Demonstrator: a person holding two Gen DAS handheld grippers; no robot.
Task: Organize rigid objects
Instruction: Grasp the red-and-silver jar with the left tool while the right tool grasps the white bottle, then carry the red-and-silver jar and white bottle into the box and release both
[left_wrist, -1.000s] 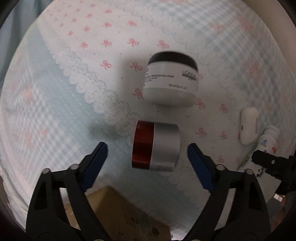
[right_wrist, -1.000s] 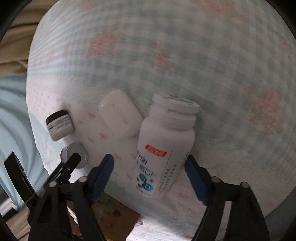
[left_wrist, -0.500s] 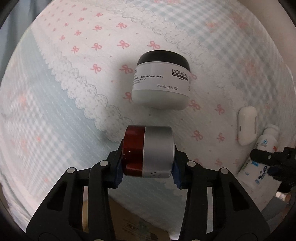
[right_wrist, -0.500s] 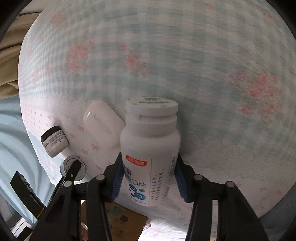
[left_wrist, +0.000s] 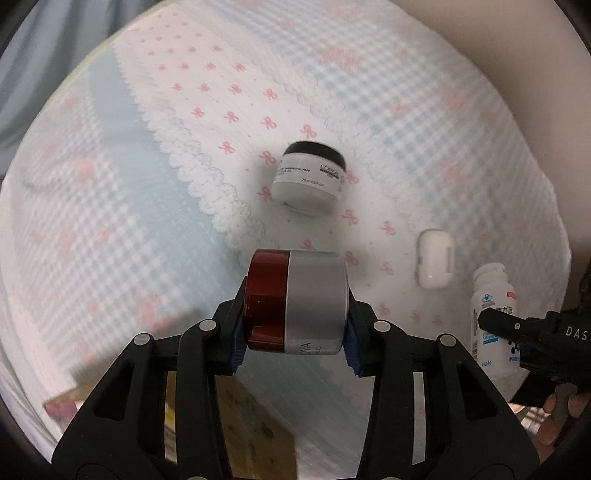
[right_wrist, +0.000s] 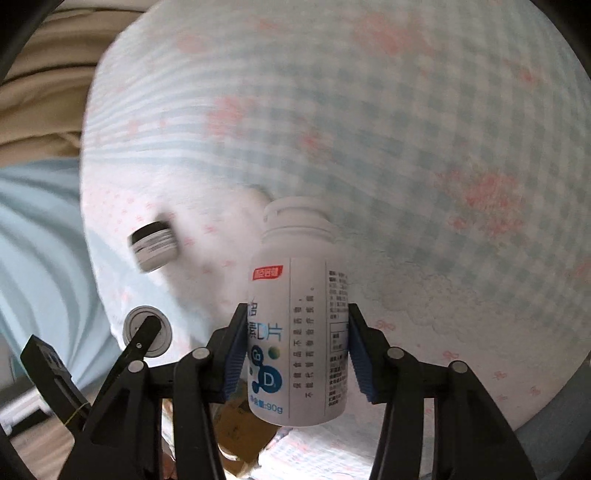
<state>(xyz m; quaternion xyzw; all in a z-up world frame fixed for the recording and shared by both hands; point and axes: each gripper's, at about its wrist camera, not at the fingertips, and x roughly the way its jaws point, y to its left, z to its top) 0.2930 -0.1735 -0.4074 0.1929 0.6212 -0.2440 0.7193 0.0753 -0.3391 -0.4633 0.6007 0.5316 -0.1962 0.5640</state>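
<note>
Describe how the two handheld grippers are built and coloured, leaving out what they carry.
Both are alike. The left gripper and right gripper have matte black angular linkage arms with cut-out windows and round silver pivot pins. The jaws are lined with ribbed blue pads. White letters "DAS" mark the right gripper's body in the left wrist view. No cables or sleeves show.

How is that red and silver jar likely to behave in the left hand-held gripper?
The red and silver jar looks rigid, so it probably won't deform. The left hand-held gripper clamps its flat ends, likely a stable hold. Its glossy finish might slip, and set down sideways it could roll.
</note>
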